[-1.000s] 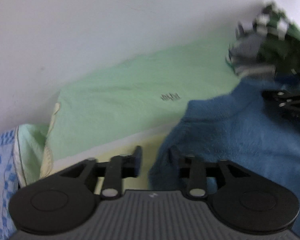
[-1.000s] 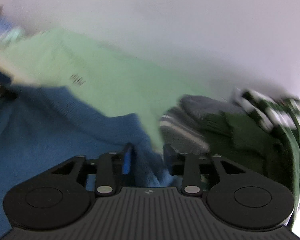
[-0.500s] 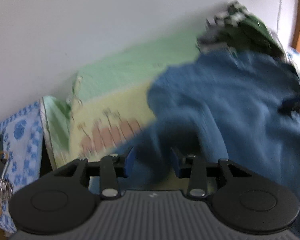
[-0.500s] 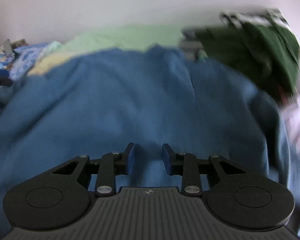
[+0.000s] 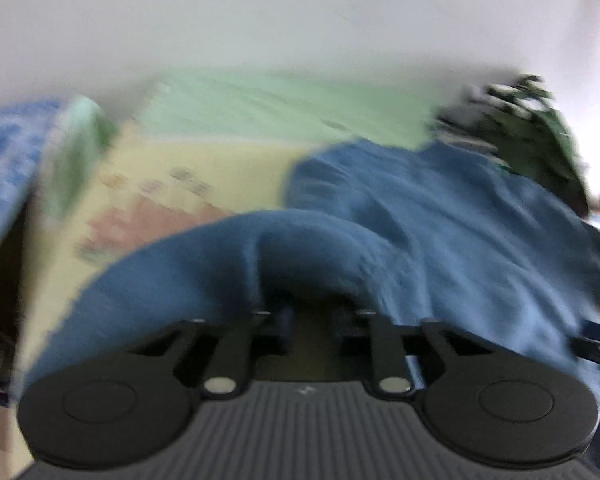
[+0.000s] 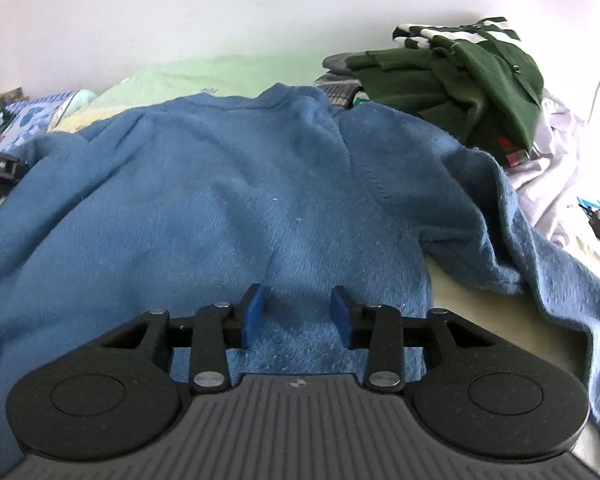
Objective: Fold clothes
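- Sweater: fuzzy blue knitted sweater (image 6: 236,184), spread front-up over the bed. A second ago it was bunched between both claws with the green sheet showing behind; now it lies flat ahead of the right claw, neckline at the far end, one sleeve trailing off to the right and near side.
- Right claw (image 6: 298,314): released. Blue pads stand apart with only sweater nap showing between them, just above the hem region. Half a second ago the same gap was narrower and the picture blurred; now it is sharp, so the claw reads as settled.
- Left claw (image 5: 310,318): state cannot be told. A thick roll of the blue sweater (image 5: 300,248) arches over the fingertips and hides them; the picture is smeared by motion, which was also so half a second ago.
- Bedding: pale green sheet (image 6: 204,74) beyond the sweater; cream patterned cover (image 5: 156,196) ahead and left of the left claw, more exposed than a second ago.
- Clothes pile: dark green garment with striped trim (image 6: 460,76), ahead and to the right of the right claw, apart from the sweater body, on a grey knitted item (image 6: 336,80).
- Reading: laying-out appears finished on the right side; the left edge seems not yet smoothed. Folding proper, sleeves inward, looks to be the coming step.
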Demonstrator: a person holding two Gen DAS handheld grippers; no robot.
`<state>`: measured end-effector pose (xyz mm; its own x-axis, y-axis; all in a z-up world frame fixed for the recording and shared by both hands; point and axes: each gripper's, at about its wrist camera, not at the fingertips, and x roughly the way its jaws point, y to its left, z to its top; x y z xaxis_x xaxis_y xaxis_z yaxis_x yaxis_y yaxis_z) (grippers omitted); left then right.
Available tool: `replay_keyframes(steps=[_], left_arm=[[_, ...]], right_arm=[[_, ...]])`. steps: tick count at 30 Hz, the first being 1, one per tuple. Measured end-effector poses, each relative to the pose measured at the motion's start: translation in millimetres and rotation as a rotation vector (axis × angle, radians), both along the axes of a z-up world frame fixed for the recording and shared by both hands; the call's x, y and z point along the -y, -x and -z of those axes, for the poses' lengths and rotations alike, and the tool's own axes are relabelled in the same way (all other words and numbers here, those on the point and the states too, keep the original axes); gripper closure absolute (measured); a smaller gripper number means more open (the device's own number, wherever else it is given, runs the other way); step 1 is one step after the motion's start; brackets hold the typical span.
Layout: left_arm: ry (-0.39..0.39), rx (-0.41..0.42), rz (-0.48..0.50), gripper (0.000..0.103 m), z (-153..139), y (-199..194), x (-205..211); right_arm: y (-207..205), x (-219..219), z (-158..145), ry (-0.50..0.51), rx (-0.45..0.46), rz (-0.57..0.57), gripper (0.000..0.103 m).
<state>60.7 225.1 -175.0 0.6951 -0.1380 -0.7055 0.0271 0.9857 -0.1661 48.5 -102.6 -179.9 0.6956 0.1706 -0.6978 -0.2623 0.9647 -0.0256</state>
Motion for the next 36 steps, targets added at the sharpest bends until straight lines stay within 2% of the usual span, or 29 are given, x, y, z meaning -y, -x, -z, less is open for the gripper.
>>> replay_keyframes(steps=[4,7,8,12,14,15,16,17,18,21,23,24,28,30,32,35,36], left_arm=[[-0.161,0.057,-0.111,0.083,-7,0,-9],[-0.267,0.086,-0.200,0.094,-11,5,-24],[-0.242,0.070,-0.205,0.094,-10,5,-30],[-0.342,0.064,-0.155,0.095,-9,11,-20],[-0.394,0.061,-0.117,0.090,-11,15,-10],[-0.406,0.068,-0.087,0.086,-15,19,-5],[-0.431,0.069,-0.060,0.076,-20,26,1],[-0.439,0.069,-0.040,0.071,-25,33,4],[-0.436,0.070,-0.027,0.071,-30,40,4],[-0.387,0.078,0.004,0.072,-46,58,4],[-0.339,0.083,0.021,0.078,-56,70,5],[-0.291,0.094,0.043,0.078,-61,69,8],[-0.207,0.162,0.149,0.077,-66,47,53],[-0.190,0.167,0.180,0.072,-57,28,79],[-0.232,0.151,0.192,0.073,-42,8,102],[-0.286,0.138,0.136,0.074,-25,-20,103],[-0.296,0.130,0.105,0.074,-21,-28,97]], right_arm=[[0,0,0,-0.001,0.002,0.007,0.063],[1,0,1,-0.004,0.009,0.007,0.062],[1,-1,2,-0.008,0.011,0.008,0.061],[1,-4,3,-0.010,0.013,-0.003,0.047],[-1,-8,1,0.009,-0.003,-0.007,0.047],[-2,-8,-1,0.014,-0.008,-0.003,0.052],[-2,-5,-4,0.010,-0.003,0.008,0.071],[-1,-2,-7,0.005,0.007,0.019,0.078],[0,3,-11,-0.004,0.019,0.034,0.079],[-4,19,-18,-0.048,0.030,0.081,0.079],[-14,22,-20,-0.060,0.030,0.081,0.079],[-21,21,-19,-0.053,0.033,0.079,0.079],[-53,15,-11,-0.023,0.019,0.062,0.079],[-67,16,-7,-0.012,0.015,0.075,0.079],[-76,25,-5,-0.017,0.013,0.102,0.081],[-82,43,-6,0.017,0.018,0.175,0.081],[-82,50,-6,0.026,0.019,0.201,0.091]])
